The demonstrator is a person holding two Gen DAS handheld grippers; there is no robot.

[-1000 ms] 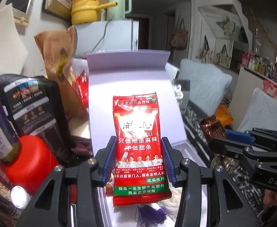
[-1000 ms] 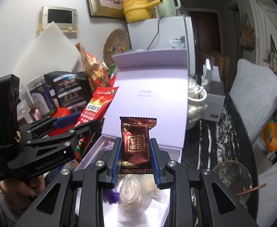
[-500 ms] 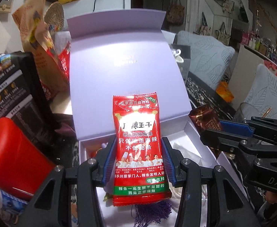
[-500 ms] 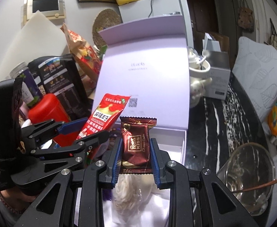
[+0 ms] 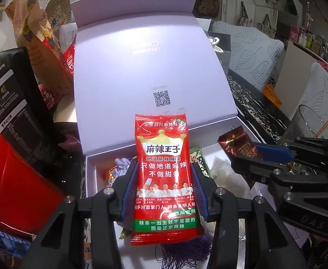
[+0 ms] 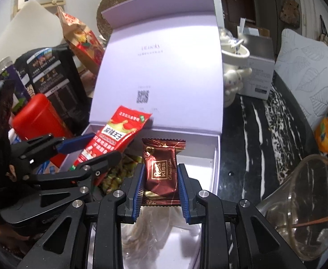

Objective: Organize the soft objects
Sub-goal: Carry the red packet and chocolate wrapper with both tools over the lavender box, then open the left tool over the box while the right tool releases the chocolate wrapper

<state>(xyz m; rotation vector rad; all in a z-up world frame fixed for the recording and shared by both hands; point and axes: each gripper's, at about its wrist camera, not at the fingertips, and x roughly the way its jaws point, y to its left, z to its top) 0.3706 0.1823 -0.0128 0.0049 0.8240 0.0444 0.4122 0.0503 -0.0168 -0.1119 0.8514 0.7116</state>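
My left gripper (image 5: 164, 168) is shut on a red spicy-snack packet (image 5: 164, 174), held upright over the open lilac gift box (image 5: 90, 174). My right gripper (image 6: 160, 168) is shut on a dark brown chocolate packet (image 6: 160, 168), also over the box (image 6: 216, 157). In the right wrist view the left gripper (image 6: 94, 148) with the red packet (image 6: 119, 132) hangs at the box's left side. In the left wrist view the right gripper (image 5: 260, 154) holds the chocolate packet (image 5: 237, 143) at the right. Inside the box lie a purple tassel (image 5: 181, 251), white wrapping (image 6: 155, 226) and green packets (image 6: 119, 172).
The box lid (image 5: 146, 71) stands upright behind. Left of the box are a red canister (image 6: 38, 118), black bags (image 6: 52, 71) and a paper snack bag (image 5: 40, 33). A glass bowl (image 6: 305, 206) sits on the dark marbled table (image 6: 258, 139) at right, with a white mug (image 6: 233, 67) behind.
Both grippers have come down and tilted toward the open box, each still holding its packet. The box interior now fills more of both views.
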